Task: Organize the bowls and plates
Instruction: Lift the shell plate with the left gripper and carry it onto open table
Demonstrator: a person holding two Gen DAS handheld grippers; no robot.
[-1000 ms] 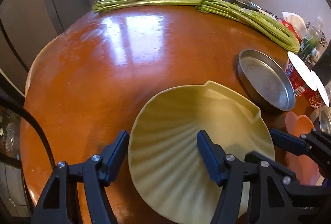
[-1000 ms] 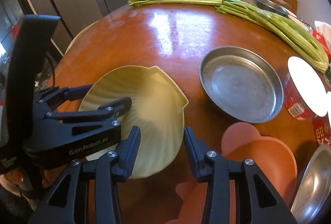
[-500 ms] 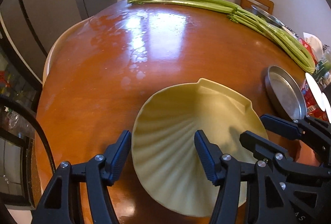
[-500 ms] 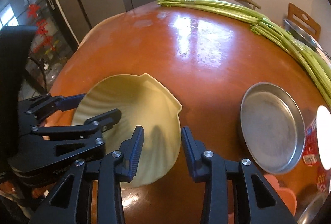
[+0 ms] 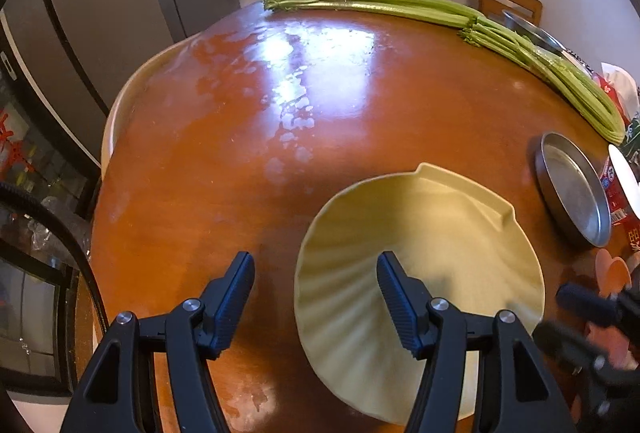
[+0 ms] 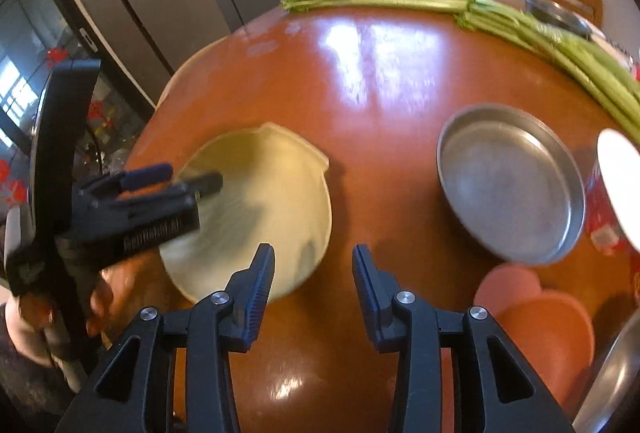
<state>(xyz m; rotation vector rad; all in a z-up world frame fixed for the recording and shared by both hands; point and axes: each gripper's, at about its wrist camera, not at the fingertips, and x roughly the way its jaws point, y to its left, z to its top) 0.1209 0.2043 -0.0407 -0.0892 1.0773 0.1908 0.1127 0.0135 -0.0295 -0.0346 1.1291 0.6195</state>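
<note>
A pale yellow shell-shaped plate (image 5: 432,253) lies on the round wooden table (image 5: 320,137). My left gripper (image 5: 316,297) is open and straddles the plate's left rim: one finger hangs over the ribbed inside, the other over bare table, with a gap to the rim. From the right wrist the same plate (image 6: 272,201) appears with the left gripper (image 6: 186,176) over its left side. My right gripper (image 6: 314,285) is open just right of the plate's near rim, with only table between its fingers; it is a blur (image 5: 580,313) in the left wrist view.
A round metal pan (image 6: 508,185) sits right of the plate, with orange plates (image 6: 548,329) and another metal dish (image 6: 616,385) nearer. A red tub with a white lid (image 6: 616,185) stands at the right edge. Long celery stalks (image 5: 440,9) line the far rim.
The right gripper, which straddled the plate's right rim, has drawn back and to the right, off the plate. The left gripper has shifted left, so a gap now shows beside the plate's left rim.
</note>
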